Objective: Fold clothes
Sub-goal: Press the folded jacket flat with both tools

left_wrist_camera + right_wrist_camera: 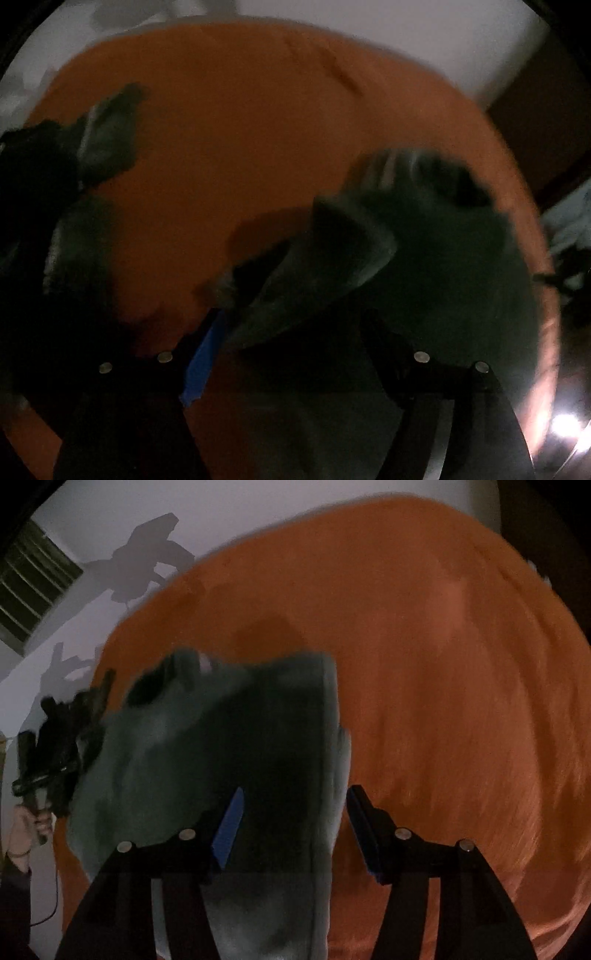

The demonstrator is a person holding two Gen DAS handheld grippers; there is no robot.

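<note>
- Right gripper point(295, 825): fingers apart, over the grey garment point(207, 746) on the orange cloth point(443, 701).
- Left gripper point(291, 332): fingers spread, garment point(424, 266) draped between them; grip unclear.

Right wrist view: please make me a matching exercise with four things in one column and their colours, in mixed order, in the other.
Things:
1. garment
2. cover under the garment
3. finger pad
4. wall

Colours:
a. orange
b. blue
c. pale, with dark shadows on it
d. grey-green

Pairs: 1-d, 2-a, 3-b, 4-c
</note>
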